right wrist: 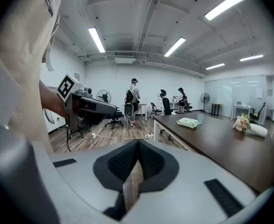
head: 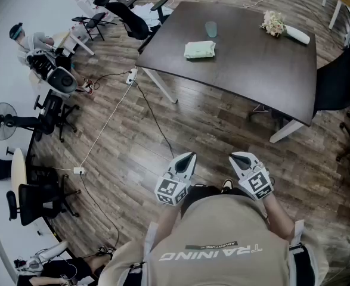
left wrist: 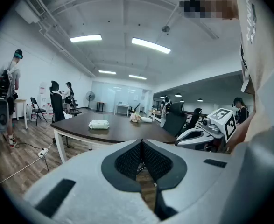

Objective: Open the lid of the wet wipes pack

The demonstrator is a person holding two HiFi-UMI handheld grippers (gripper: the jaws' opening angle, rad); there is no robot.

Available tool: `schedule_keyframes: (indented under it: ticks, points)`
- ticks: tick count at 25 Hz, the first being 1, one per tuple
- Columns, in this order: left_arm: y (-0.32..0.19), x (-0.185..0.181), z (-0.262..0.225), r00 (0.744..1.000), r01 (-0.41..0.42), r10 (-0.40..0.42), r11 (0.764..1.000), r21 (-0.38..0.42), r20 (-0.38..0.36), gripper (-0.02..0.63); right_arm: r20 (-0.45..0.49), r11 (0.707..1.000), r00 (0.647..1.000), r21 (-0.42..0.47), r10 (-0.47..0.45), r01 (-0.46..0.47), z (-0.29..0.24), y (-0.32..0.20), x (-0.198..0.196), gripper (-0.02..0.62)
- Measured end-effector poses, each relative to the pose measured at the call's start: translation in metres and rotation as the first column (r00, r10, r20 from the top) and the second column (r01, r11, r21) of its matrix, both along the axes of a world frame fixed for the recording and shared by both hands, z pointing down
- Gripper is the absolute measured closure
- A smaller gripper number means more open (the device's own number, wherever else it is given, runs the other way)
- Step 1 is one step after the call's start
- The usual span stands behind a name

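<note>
The pale green wet wipes pack (head: pixel 199 50) lies flat on the dark brown table (head: pixel 246 70), far ahead of me; its lid looks down. It also shows small in the left gripper view as the wipes pack (left wrist: pixel 99 124) and in the right gripper view as the wipes pack (right wrist: pixel 188 122). My left gripper (head: pixel 189 156) and right gripper (head: pixel 236 157) are held side by side close to my body, over the wooden floor and well short of the table. Both are shut with nothing between the jaws, as the left gripper (left wrist: pixel 142 142) and right gripper (right wrist: pixel 137 142) show.
A translucent cup (head: pixel 211 28) stands just behind the pack, and a bouquet (head: pixel 274 22) lies at the table's far right. Office chairs (head: pixel 127 16), a fan (head: pixel 2 121) and floor cables (head: pixel 112 115) are at the left. A black chair (head: pixel 338 82) stands by the table's right side.
</note>
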State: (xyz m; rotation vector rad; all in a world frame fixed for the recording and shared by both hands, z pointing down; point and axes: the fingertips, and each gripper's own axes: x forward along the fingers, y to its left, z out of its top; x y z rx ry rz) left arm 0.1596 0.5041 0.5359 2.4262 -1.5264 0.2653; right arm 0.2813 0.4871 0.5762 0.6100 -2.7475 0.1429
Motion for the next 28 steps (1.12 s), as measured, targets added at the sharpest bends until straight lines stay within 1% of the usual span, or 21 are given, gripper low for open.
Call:
schedule_keyframes:
  ticks: [5, 10, 12, 13, 16, 18, 19, 21, 23, 26, 28]
  points:
    - [-0.022, -0.006, -0.004, 0.999, 0.039, -0.039, 0.999, 0.007, -0.008, 0.597, 0.023, 1.000, 1.000, 0.001, -0.014, 0.014, -0.008, -0.016, -0.003, 0.581]
    - [-0.042, 0.006, -0.005, 1.000, 0.005, -0.004, 1.000, 0.012, -0.013, 0.597, 0.015, 1.000, 1.000, 0.030, -0.011, 0.011, -0.015, -0.030, 0.000, 0.581]
    - [-0.053, 0.013, -0.007, 1.000, -0.007, 0.007, 1.000, 0.019, -0.022, 0.597, 0.020, 0.999, 1.000, 0.035, 0.018, -0.019, -0.015, -0.040, 0.009, 0.581]
    - [-0.058, 0.016, -0.008, 0.999, -0.011, 0.011, 1.000, 0.021, -0.031, 0.597, 0.026, 0.999, 0.999, 0.020, 0.041, -0.041, -0.013, -0.046, 0.014, 0.581]
    - [-0.064, 0.019, -0.012, 0.998, -0.013, 0.015, 1.000, 0.028, -0.058, 0.597, 0.054, 0.989, 0.990, -0.082, 0.130, -0.125, 0.001, -0.063, 0.028, 0.581]
    - [-0.067, 0.009, -0.012, 0.999, -0.007, 0.009, 1.000, 0.029, -0.053, 0.597, 0.095, 0.971, 0.975, -0.157, 0.199, -0.183, 0.002, -0.078, 0.030, 0.581]
    - [-0.068, 0.001, -0.009, 0.999, -0.004, 0.005, 1.000, 0.024, -0.046, 0.597, 0.108, 0.962, 0.968, -0.179, 0.228, -0.207, 0.002, -0.086, 0.029, 0.581]
    - [-0.071, -0.015, 0.000, 0.999, 0.004, -0.004, 1.000, -0.002, -0.043, 0.597, 0.084, 0.955, 0.963, -0.174, 0.256, -0.239, 0.003, -0.100, 0.023, 0.581]
    - [-0.074, -0.025, 0.006, 0.998, 0.003, -0.005, 0.999, -0.033, -0.058, 0.597, 0.048, 0.956, 0.965, -0.158, 0.258, -0.248, 0.000, -0.109, 0.013, 0.581]
    - [-0.081, -0.033, 0.000, 0.997, -0.026, 0.023, 0.999, -0.039, -0.074, 0.597, 0.079, 0.955, 0.963, -0.172, 0.258, -0.242, -0.020, -0.121, -0.005, 0.581]
    - [-0.090, -0.042, -0.007, 0.995, -0.051, 0.049, 0.998, -0.028, -0.081, 0.597, 0.092, 0.953, 0.958, -0.162, 0.272, -0.255, -0.033, -0.133, -0.019, 0.581]
